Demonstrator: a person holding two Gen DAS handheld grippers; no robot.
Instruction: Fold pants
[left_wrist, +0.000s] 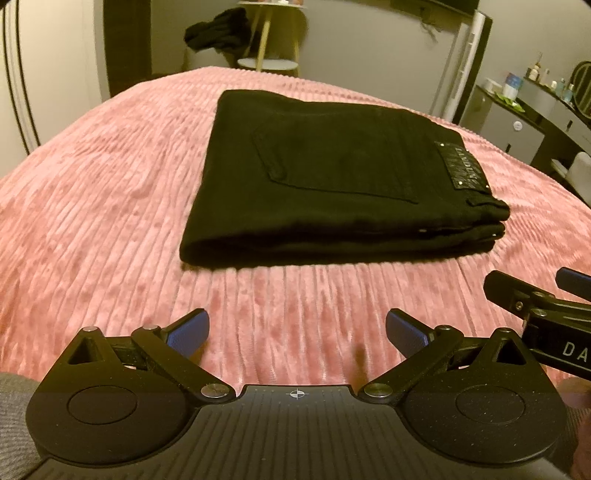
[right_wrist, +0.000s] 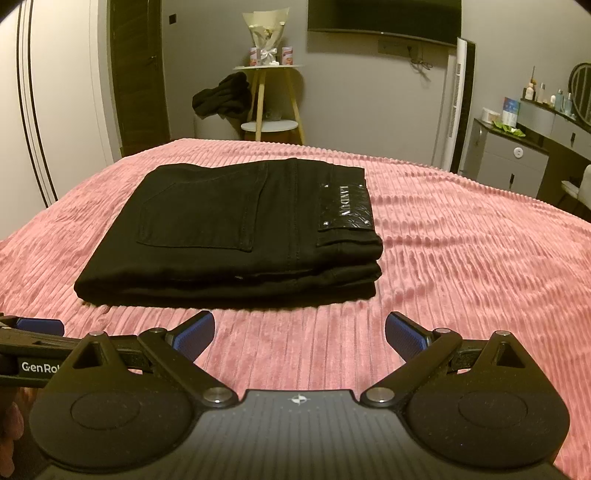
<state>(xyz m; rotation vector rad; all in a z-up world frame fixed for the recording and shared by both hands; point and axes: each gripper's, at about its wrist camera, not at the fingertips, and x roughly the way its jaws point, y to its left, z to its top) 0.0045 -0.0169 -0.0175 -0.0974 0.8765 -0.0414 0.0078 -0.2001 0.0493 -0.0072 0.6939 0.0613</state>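
Black pants (left_wrist: 332, 177) lie folded in a flat stack on the pink ribbed bedspread (left_wrist: 92, 192), back pocket and waistband patch on top. They also show in the right wrist view (right_wrist: 236, 229). My left gripper (left_wrist: 297, 334) is open and empty, held above the bedspread short of the pants' near edge. My right gripper (right_wrist: 300, 332) is open and empty too, likewise short of the stack. The right gripper's fingers (left_wrist: 517, 295) show at the right edge of the left wrist view. The left gripper's fingers (right_wrist: 37, 326) show at the left edge of the right wrist view.
Beyond the bed's far edge stand a small round side table (right_wrist: 267, 96) with a bouquet and a stool with dark clothes (right_wrist: 221, 96). A grey dresser (right_wrist: 517, 158) with bottles is at the right. A wall TV (right_wrist: 384, 18) hangs above.
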